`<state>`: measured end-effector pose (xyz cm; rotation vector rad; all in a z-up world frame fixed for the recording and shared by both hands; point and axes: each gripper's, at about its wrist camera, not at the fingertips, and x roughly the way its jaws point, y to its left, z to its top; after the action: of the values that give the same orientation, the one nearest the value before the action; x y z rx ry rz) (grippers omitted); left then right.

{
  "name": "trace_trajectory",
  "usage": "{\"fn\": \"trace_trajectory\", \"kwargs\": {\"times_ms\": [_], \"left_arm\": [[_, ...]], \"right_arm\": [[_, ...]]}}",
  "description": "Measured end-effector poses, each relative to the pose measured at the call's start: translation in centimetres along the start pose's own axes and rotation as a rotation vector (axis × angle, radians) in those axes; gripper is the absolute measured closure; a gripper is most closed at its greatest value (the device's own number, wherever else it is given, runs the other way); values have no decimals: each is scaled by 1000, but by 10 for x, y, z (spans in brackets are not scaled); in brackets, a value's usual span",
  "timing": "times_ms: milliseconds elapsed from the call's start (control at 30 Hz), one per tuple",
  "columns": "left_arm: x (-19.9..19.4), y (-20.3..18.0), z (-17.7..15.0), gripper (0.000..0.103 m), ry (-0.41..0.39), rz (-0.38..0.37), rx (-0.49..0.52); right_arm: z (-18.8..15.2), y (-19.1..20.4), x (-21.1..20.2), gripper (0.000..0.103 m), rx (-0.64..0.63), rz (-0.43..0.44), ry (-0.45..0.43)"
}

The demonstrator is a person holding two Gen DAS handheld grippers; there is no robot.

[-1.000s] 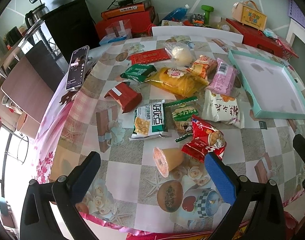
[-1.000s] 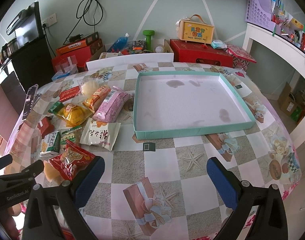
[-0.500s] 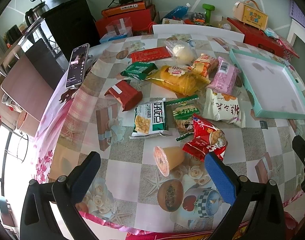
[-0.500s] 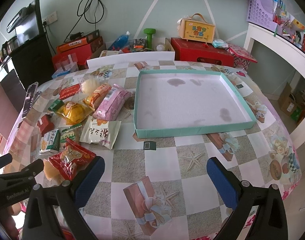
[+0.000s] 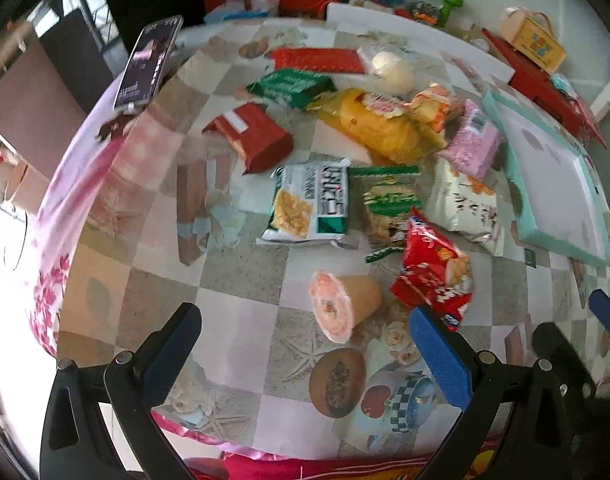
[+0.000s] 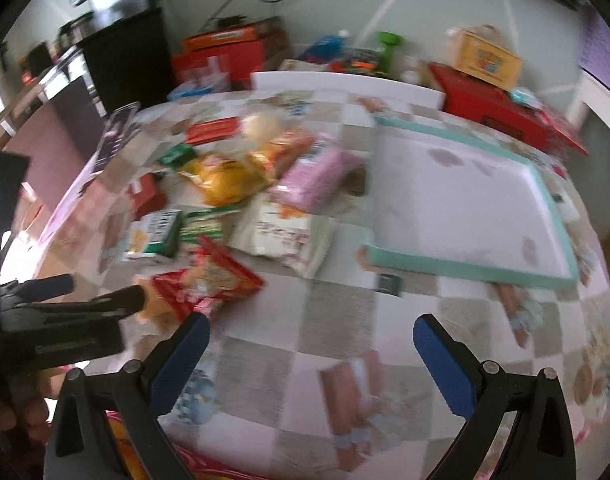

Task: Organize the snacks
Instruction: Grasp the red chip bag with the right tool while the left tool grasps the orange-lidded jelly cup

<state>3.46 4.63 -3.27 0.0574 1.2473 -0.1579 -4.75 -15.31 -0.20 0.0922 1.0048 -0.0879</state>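
Several snack packs lie scattered on the patterned table. An orange jelly cup (image 5: pixel 341 304) lies on its side just ahead of my left gripper (image 5: pixel 305 332), which is open and holds nothing. A red snack bag (image 5: pixel 433 276) (image 6: pixel 205 284) lies to the cup's right. Farther back are a white-green pack (image 5: pixel 313 204), a white bag (image 5: pixel 469 208) (image 6: pixel 285 236), a pink pack (image 5: pixel 473 140) (image 6: pixel 317 176) and a yellow bag (image 5: pixel 381 124). The teal tray (image 5: pixel 521 208) (image 6: pixel 465 268) sits at the right, with nothing in it. My right gripper (image 6: pixel 309 344) is open over bare tablecloth.
A phone (image 5: pixel 149 64) lies at the table's far left edge. Red boxes (image 6: pixel 501 108) and a yellow box (image 6: pixel 485 56) stand behind the table. The left gripper's arm (image 6: pixel 65 312) shows at the left of the right wrist view. The near table edge is close below both grippers.
Both views have swung: the left gripper moved forward and closer to the jelly cup. The right gripper turned left toward the snacks, with motion blur. Both stayed open.
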Motion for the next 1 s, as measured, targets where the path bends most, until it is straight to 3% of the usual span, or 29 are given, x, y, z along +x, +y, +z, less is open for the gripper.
{"fn": "trace_trajectory", "kwargs": {"times_ms": [600,833,1000], "left_arm": [[51,34,10,5,147,-155,-142],[62,51,7,5,145,-188,-168],[66,49,8,5,145,-189,-160]], "right_arm": [[21,18,70,0,82,208,200],[19,11,87,0,164,271,247],[18,6,93,10,213,330,249]]}}
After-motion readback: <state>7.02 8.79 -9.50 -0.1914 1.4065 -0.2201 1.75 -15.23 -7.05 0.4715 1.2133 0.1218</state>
